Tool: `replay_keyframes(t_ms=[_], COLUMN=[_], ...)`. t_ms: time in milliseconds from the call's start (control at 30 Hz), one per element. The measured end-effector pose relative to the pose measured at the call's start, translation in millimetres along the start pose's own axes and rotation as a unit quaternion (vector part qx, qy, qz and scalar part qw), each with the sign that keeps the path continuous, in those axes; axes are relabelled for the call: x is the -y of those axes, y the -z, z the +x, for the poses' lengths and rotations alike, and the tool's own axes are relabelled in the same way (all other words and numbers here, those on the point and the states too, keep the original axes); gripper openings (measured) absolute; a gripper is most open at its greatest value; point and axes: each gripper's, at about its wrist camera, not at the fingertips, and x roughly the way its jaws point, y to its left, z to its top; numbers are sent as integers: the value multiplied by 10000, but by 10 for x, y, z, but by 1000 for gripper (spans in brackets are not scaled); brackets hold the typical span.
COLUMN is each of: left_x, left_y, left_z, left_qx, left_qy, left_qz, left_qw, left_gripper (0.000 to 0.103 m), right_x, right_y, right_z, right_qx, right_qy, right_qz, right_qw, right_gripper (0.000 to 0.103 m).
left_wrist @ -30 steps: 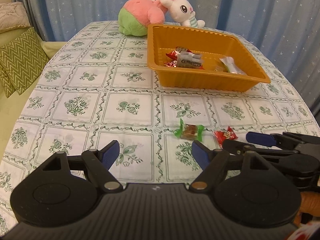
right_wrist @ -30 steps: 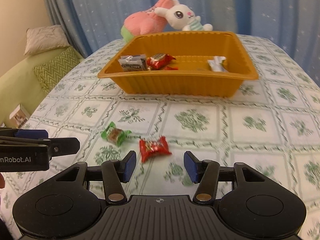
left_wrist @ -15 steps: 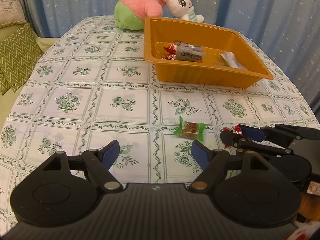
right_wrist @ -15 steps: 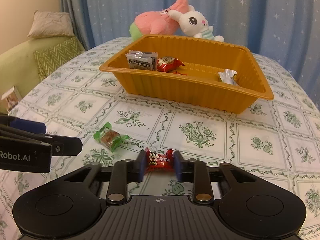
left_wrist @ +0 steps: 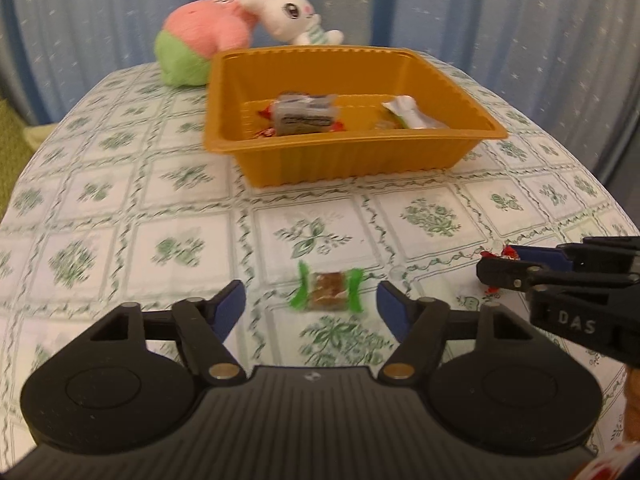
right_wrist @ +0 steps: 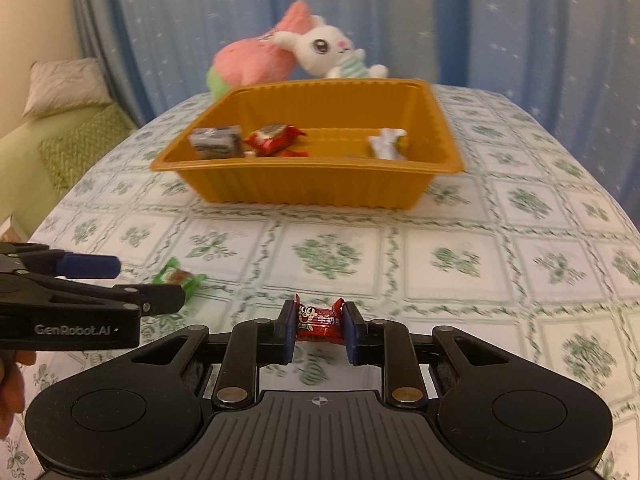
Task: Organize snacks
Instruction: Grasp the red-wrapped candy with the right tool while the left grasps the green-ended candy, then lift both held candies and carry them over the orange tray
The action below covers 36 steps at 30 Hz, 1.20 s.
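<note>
My right gripper (right_wrist: 318, 324) is shut on a red-wrapped candy (right_wrist: 318, 322) and holds it just above the tablecloth; it also shows at the right of the left wrist view (left_wrist: 504, 266). My left gripper (left_wrist: 310, 302) is open, its blue pads on either side of a green-wrapped candy (left_wrist: 328, 286) that lies on the cloth; that candy also shows in the right wrist view (right_wrist: 178, 276). An orange tray (left_wrist: 344, 160) farther back holds several wrapped snacks (left_wrist: 306, 114); the tray also shows in the right wrist view (right_wrist: 312, 184).
A pink and green plush (left_wrist: 204, 38) and a white rabbit plush (left_wrist: 294, 12) lie behind the tray at the table's far edge. Blue curtains hang behind. A green sofa with cushions (right_wrist: 64, 120) stands to the left.
My right gripper closed on the red candy and lifted it slightly. My left gripper moved forward and right so that the green candy lies between its open fingers.
</note>
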Motion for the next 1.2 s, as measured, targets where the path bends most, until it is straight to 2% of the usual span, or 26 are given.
replay_keyframes(t_ms=[100,167,233,367,400,933,1200], left_x=[38,54,75,100,105,238,305], left_y=[-12,-15,-16,-4,0,59,9], left_z=[86,127,153,155,135,-476,-825], left_qx=[-45,-84,-108,-109,-104,77,256], left_qy=[21,45,32,-8,-15,-71,-150], left_qz=[137,191,262,286,283,-241,-255], left_qw=[9999,9998,9996,9995,9995,9997,9992], left_gripper=[61,54,42,31,25,23,23], right_x=[46,66,76,83,84,9,-54], right_y=[21,36,45,46,45,34,17], right_z=[-22,-28,-32,-36,-38,-390,-685], right_qx=[-20,-38,-48,-54,-53,40,188], right_qy=[38,47,48,32,29,7,0], right_qz=[55,92,119,149,160,281,298], right_qw=[10000,9999,9999,9999,9999,9996,9994], right_gripper=[24,24,24,24,24,24,24])
